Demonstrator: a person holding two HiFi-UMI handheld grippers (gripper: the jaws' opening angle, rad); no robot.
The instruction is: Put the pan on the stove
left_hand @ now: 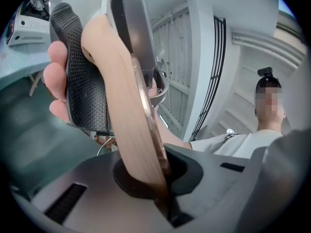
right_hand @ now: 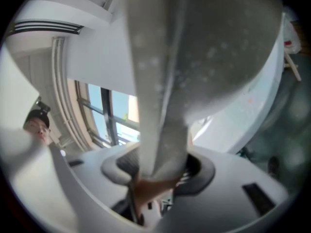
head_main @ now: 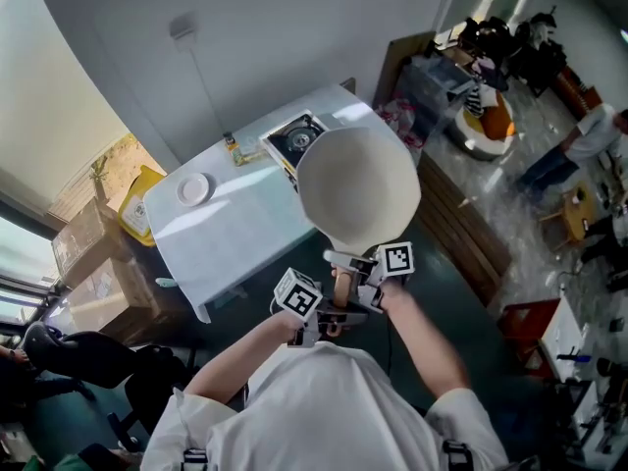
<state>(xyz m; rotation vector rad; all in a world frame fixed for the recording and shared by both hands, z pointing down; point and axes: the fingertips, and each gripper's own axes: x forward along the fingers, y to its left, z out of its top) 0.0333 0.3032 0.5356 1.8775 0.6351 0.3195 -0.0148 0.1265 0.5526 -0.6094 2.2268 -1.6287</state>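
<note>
A white table [head_main: 226,234] stands ahead of the person, seen from steeply above. A small portable stove [head_main: 294,137] sits at its far right corner.

The pan [head_main: 358,184] is in the air, carried by both grippers. In the head view its bowl covers the table's near right corner and overlaps the stove's edge. It is not on the burner, so the task looks roughly midway: the pan is lifted and close, and what remains is to centre it over the stove, lower it and let go.

The pan is wide, round and cream-coloured, with a pale speckled finish. A grey-white neck leads to a light wooden handle [head_main: 341,287].

The right gripper [head_main: 361,268] is clamped on the neck, where it meets the wood, jaws held fairly wide by it. The left gripper [head_main: 329,314] is closed tight on the thin wooden handle, nearer the person.

A small white plate [head_main: 193,188] rests on the table's left side, well apart from the stove.
</note>
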